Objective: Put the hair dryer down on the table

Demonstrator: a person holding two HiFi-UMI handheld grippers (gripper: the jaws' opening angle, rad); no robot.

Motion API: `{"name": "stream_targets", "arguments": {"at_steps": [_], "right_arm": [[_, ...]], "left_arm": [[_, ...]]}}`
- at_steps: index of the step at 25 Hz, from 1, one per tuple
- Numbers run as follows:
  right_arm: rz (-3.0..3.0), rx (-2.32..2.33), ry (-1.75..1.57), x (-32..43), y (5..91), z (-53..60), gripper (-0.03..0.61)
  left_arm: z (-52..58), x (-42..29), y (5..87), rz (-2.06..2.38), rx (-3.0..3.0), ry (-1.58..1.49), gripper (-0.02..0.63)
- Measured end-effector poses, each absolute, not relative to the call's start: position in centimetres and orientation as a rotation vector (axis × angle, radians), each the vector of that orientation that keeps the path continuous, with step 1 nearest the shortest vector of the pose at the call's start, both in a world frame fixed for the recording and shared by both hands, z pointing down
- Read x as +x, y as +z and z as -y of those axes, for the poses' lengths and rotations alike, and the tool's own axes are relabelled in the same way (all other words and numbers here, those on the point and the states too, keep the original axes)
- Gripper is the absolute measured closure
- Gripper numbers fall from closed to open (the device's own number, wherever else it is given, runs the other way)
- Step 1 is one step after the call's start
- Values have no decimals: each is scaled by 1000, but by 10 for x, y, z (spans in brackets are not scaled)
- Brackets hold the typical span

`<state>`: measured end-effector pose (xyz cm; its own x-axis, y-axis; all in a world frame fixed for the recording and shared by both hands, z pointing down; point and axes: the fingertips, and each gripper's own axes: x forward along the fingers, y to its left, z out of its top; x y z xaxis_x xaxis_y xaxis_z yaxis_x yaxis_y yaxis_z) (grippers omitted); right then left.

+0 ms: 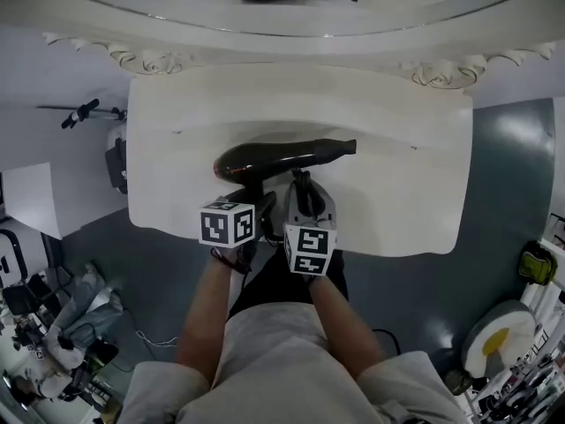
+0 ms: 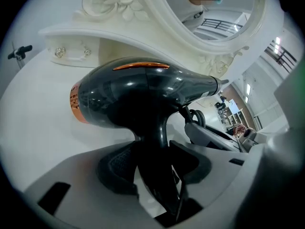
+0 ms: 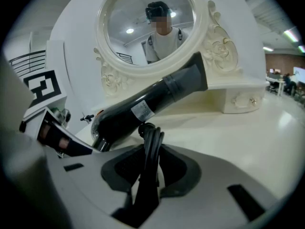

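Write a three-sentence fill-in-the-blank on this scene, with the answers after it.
1. The left claw is shut on the hair dryer's ____.
2. The right claw is shut on the dryer's black ____.
3. At the back of the white table, the dryer's reflection shows in the ____.

Missing words: handle; cord; mirror.

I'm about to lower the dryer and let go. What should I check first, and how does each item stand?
1. Left gripper clamped on the hair dryer at its handle: ok.
2. Right gripper clamped on the cord: ok.
3. Dryer body over the table, inside its edges: ok.
4. Tabletop around the dryer bare: ok.
5. Dryer already resting on the tabletop: cannot tell.
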<state>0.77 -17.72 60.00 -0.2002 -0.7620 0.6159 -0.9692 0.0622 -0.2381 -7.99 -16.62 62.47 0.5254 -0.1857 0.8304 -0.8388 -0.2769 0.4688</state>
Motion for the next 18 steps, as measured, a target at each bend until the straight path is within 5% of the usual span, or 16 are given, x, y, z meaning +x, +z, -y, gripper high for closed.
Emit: {"name": "stream_targets", "arguments": {"at_steps": [18], "right_arm": [[1978, 1675, 949, 13, 608, 173, 479]], "left_arm": [[166, -78, 629, 896, 1714, 866, 411]]}}
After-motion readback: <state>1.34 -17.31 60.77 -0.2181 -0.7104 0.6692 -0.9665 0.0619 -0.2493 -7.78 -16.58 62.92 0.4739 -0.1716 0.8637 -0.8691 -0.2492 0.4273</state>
